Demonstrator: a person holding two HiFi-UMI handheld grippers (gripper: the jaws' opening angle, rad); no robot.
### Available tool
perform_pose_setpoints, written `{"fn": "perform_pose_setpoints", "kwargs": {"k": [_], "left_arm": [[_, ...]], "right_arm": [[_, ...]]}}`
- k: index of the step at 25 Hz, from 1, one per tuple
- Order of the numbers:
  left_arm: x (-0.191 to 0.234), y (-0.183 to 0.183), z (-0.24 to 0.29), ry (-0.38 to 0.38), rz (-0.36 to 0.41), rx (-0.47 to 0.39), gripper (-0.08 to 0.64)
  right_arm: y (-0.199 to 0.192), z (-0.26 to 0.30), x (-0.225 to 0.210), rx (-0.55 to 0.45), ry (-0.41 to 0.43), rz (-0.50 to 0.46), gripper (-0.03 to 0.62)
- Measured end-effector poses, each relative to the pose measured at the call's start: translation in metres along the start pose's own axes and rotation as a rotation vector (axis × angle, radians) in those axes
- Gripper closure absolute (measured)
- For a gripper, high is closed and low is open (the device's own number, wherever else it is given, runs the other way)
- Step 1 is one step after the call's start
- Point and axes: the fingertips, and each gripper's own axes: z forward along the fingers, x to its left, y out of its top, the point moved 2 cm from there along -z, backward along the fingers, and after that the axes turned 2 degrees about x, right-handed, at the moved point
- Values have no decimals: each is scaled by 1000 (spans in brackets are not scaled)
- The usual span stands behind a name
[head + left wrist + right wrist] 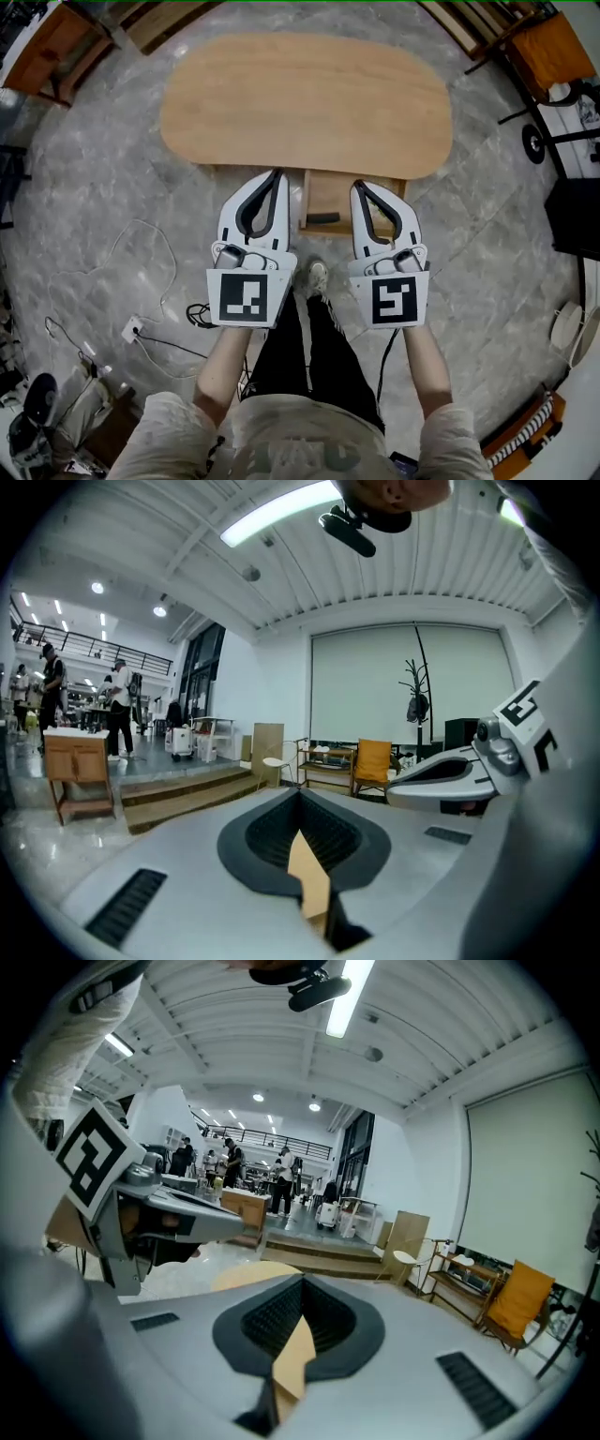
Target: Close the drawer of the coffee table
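At near edge of coffee table (309,94), drawer (328,199) sticks out open between the two tips; left gripper (275,174) and right gripper (357,186) both closed, holding nothing.

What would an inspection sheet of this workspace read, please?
Surface: table, oval wooden top, bare.
Job's things: drawer open under the near edge, dark handle facing the person.
Clutter: nothing seen.
Grippers: left gripper and right gripper near the drawer, jaws together, nothing between them.
Cables: white plug block with its lead and black cable on the floor, left.
Surroundings: grey stone floor; wooden furniture at the far corners.
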Motion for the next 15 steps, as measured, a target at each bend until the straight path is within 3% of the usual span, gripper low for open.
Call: {"fn": "perform_pose_setpoints", "kwargs": {"k": [4, 8, 15], "left_arm": [[-5, -84, 12, -3, -33, 40, 553], [-12, -159, 12, -13, -50, 128, 554], [-18, -231, 6, -15, -63, 194, 554]], "right_arm": [[-82, 26, 19, 20, -25, 77, 588], [-160, 40, 42, 120, -14, 165, 586], [-244, 41, 82, 228, 44, 302, 588]]}}
